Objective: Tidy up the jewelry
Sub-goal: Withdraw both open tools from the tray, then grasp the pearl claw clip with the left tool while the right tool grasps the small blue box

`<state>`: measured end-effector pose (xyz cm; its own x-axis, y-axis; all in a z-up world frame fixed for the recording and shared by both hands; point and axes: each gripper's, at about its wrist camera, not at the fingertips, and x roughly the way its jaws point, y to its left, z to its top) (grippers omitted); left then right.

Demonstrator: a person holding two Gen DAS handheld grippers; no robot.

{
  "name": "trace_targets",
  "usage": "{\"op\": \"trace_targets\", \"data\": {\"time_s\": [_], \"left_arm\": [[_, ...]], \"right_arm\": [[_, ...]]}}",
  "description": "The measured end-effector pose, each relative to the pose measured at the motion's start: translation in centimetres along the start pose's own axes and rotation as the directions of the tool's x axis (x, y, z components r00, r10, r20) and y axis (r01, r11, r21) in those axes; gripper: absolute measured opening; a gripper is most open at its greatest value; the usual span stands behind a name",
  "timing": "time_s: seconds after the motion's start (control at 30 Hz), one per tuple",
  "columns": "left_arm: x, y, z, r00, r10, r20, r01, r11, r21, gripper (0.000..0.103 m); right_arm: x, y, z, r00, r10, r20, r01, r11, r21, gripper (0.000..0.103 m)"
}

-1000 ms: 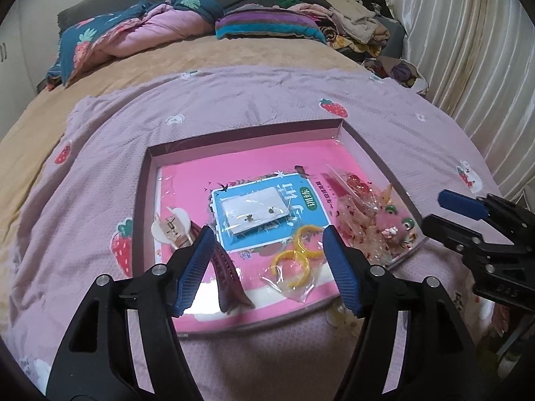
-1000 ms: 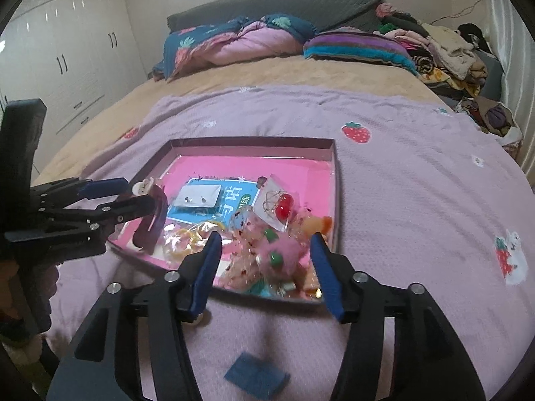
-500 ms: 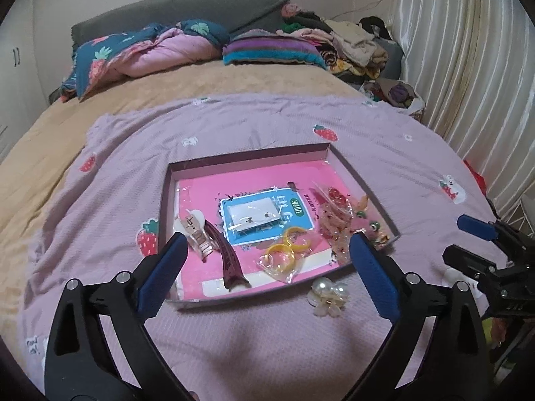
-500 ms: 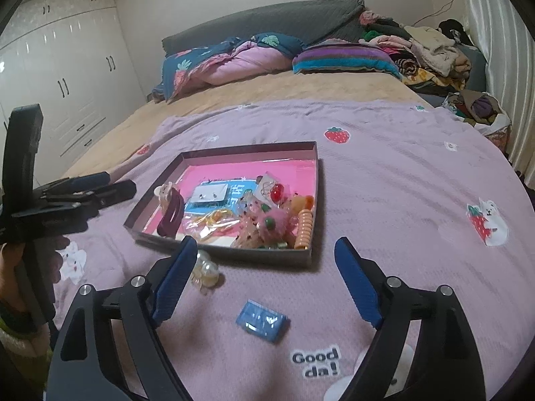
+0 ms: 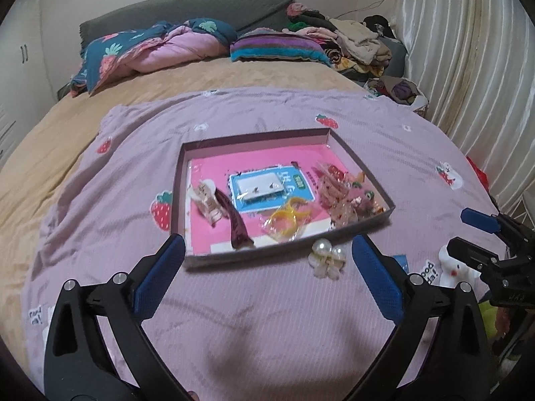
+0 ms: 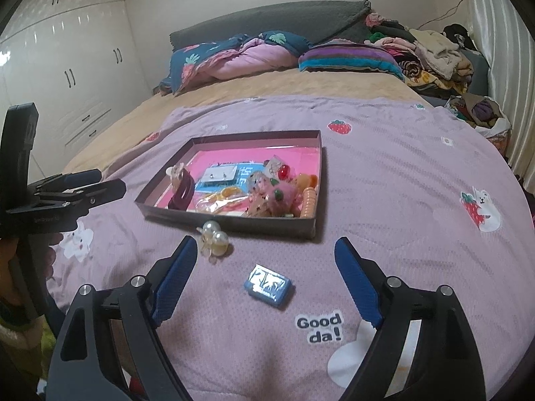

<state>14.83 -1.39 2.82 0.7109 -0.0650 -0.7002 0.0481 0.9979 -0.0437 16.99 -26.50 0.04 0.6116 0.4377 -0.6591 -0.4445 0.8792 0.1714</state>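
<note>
With the left claw (image 5: 264, 274) and right claw (image 6: 264, 274) both spread and empty, the pearl clip (image 6: 214, 238) and blue packet (image 6: 268, 286) lie loose on the bed's near edge outside the box (image 6: 234, 222), liable to slip on soft bedding when pinched.

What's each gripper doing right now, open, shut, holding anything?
Left gripper: open, jaws just spread wide, nothing between them.
Right gripper: open, jaws just widened, holding nothing; the small blue rectangular packet lies on the lilac blanket between them, untouched.

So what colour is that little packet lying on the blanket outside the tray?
Blue, with a shiny silvery patch on top: the small packet shows best in the right wrist view.
</note>
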Motion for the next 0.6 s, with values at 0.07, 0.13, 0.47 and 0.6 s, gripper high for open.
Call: {"op": "trace_targets", "data": {"time_s": [0.07,0.13,0.47,0.6], "left_arm": [[-0.1,0.1,-0.4,1.0,0.004,-0.004,-0.004,1.0,-0.002,0.093],[-0.3,0.3,-1.0,1.0,0.007,-0.008,-0.007,1.0,-0.007,0.093],[-0.1,0.5,-3.3,0.999,0.021,-0.043,-0.021,1.0,-0.002,0.093],[0.2,0.6,-4.3,0.998,0.022,-0.061,-0.022,1.0,-0.001,0.093]], "right_arm": [[0.0,0.1,-0.4,1.0,0.0,-0.005,0.0,1.0,-0.002,0.083],[-0.1,0.3,-0.8,1.0,0.001,-0.012,-0.001,1.0,-0.006,0.083],[0.2,1.1,-2.5,0.999,0.003,-0.047,-0.004,1.0,-0.022,0.083],[0.8,1.3,-3.1,0.998,0.002,-0.069,-0.003,1.0,-0.022,0.083]]}}
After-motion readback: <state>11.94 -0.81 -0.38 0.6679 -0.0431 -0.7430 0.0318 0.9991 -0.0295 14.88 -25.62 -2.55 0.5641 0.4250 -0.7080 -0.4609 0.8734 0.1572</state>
